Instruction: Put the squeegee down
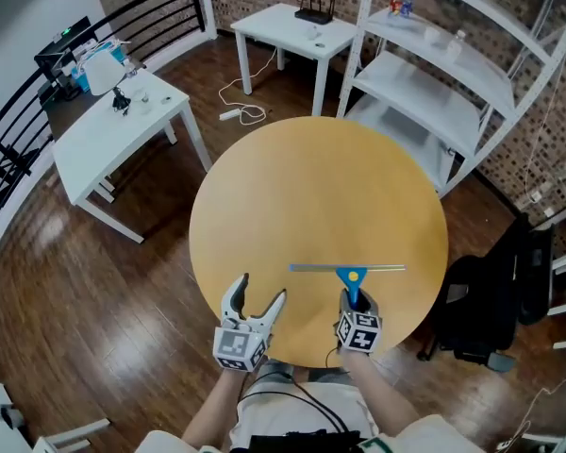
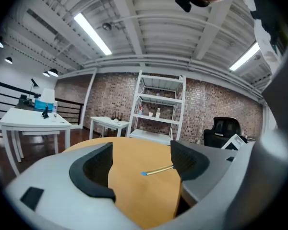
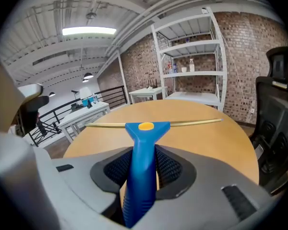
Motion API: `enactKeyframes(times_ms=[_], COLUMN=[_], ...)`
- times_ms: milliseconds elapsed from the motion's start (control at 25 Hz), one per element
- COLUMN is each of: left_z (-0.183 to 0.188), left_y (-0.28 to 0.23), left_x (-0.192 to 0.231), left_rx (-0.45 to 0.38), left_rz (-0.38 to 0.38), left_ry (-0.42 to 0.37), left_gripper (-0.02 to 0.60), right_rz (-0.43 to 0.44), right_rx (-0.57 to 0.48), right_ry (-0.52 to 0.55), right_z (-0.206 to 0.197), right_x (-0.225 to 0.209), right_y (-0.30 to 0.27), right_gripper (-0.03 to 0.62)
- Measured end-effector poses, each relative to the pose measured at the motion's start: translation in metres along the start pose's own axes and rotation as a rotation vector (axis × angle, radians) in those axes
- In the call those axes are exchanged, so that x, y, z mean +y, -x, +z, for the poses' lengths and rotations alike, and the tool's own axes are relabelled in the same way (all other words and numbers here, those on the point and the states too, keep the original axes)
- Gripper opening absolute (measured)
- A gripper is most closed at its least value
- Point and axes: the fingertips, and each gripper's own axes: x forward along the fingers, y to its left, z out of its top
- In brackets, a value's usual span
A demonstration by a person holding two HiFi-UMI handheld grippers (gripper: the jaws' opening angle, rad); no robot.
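Near the front edge of the round wooden tabletop (image 1: 311, 187), the right tool (image 1: 357, 302) is pressed tight on the blue handle of the squeegee (image 1: 351, 274). Its long thin blade runs crosswise just ahead, over the wood. Whether the blade rests on the surface or hangs a little above it, I cannot tell. The left tool (image 1: 261, 291) sits beside it, jaws spread, nothing between them. The main risk, as I judge it, is letting go too early: if the blade is off the wood, the squeegee would drop, clatter and perhaps skid. The handle end lies close to the rim nearest the person, so a release there could let it tip off the edge. Pads dragging as they part could also twist it.
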Motion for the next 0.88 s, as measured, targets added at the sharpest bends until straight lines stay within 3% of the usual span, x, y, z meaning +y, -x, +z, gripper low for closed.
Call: enactKeyframes(times_ms=[160,360,560,640,720,760,880], left_z=[-0.013,-0.027,-0.034,-0.035,-0.038,-0.037,-0.029], left_y=[-0.009,-0.018,-0.02,-0.021,-0.024,-0.025,-0.033], left_x=[0.001,-0.01,-0.02,-0.024,-0.027,-0.028,-0.033], left_rx=[0.044,0.101,0.132,0.142,0.144,0.144,0.132], left_rz=[0.063,0.082,0.092,0.086,0.07,0.067,0.044], left_ry=[0.034,0.031,0.049,0.048,0.032,0.028,0.02], left_gripper=[0.365,0.365,0.365,0.365,0.365,0.365,0.365], right_rz=[-0.022,-0.094,-0.132,-0.123,-0.098,-0.082,0.016], right_rx=[0.066,0.134,0.26,0.288,0.27,0.24,0.038], right_ry=[0.037,0.052,0.071,0.052,0.039,0.043,0.094], right_z=[0.007,0.025,0.028,0.021,0.019,0.023,0.071], right_x=[-0.037,-0.081,-0.089,-0.089,-0.089,-0.09,-0.074], right_y=[-0.073,-0.155,-0.185,-0.187,-0.186,-0.184,-0.156], right_gripper=[0.149,0.149,0.155,0.186,0.284,0.349,0.438])
